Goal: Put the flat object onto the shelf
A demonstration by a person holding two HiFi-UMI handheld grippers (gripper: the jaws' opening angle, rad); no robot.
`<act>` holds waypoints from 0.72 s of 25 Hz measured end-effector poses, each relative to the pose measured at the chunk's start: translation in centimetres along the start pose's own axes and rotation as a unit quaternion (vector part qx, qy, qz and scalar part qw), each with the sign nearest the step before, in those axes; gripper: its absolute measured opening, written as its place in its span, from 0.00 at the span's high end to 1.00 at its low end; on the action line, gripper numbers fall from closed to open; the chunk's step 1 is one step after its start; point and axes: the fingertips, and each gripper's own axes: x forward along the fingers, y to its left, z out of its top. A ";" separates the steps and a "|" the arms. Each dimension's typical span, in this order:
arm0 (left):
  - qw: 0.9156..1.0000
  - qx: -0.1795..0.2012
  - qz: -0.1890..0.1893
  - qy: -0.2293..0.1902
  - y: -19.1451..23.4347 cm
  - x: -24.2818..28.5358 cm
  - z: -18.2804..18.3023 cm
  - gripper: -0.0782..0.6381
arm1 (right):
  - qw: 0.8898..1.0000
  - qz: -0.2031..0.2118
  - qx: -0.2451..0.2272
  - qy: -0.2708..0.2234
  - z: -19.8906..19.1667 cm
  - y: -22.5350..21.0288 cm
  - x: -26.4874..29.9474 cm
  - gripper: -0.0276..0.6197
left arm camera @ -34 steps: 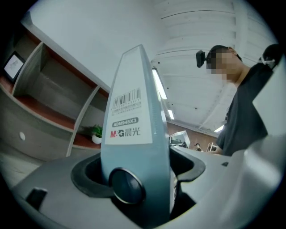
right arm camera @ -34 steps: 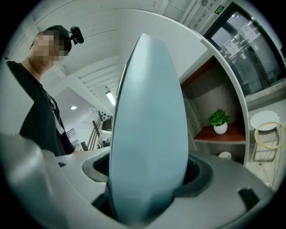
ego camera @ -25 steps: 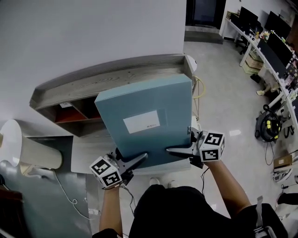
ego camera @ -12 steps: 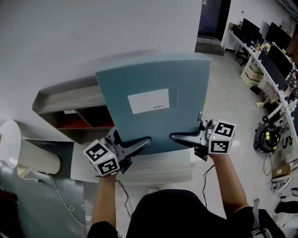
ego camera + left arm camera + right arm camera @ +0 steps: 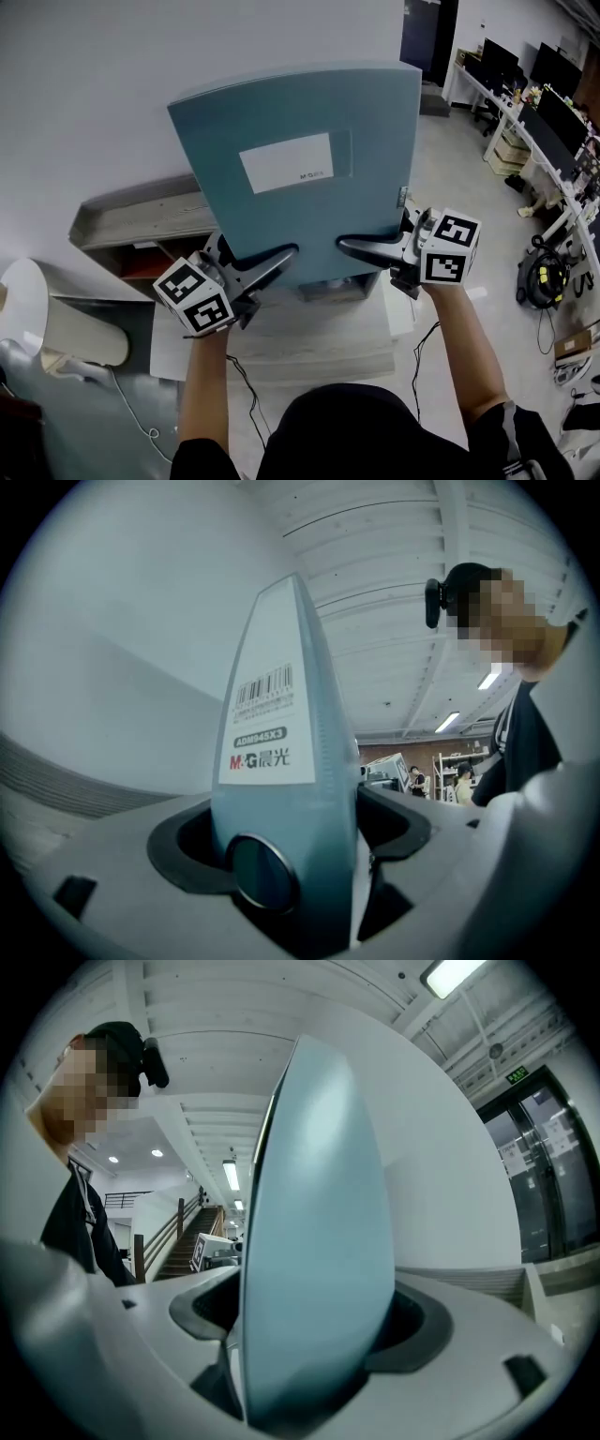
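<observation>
File box (image 5: 300, 169) goes up: gripped by its near edge, it now hangs higher than a second ago. Its lower edge has climbed from the front of the grey wooden shelf (image 5: 141, 220) to about the level of the top board, and most of its face now shows against the white wall (image 5: 84, 94). The lift looks largely done. What remains, by this view, is to carry the box forward and lay it on the shelf.

The left gripper (image 5: 281, 258) has its jaws spread to the box's full thickness and pressed on the spine end. The right gripper (image 5: 356, 248) clamps the other corner of the same edge; its jaws have just opened a shade further, with the box still between them.

The box is broad, flat and blue-grey, with a white label (image 5: 286, 161) on its face. Its rounded spine carries a barcode sticker (image 5: 265, 719) and a round finger hole (image 5: 262, 874).
</observation>
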 end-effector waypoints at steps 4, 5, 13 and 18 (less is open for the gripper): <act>1.000 0.018 0.006 -0.006 -0.1 -0.2 0.5 0.36 | 1.000 0.000 -0.013 -0.010 0.5 0.1 0.2 0.33; 1.000 0.023 0.007 -0.007 -0.1 -0.3 0.6 0.36 | 1.000 -0.001 -0.017 -0.012 0.6 0.1 0.2 0.33; 0.999 0.037 0.016 -0.001 1.6 0.9 0.7 0.34 | 0.999 -0.039 -0.037 -0.008 0.9 -1.4 0.3 0.32; 0.998 0.055 0.025 -0.002 3.7 2.2 1.0 0.33 | 0.997 -0.064 -0.049 0.003 1.2 -3.6 0.9 0.31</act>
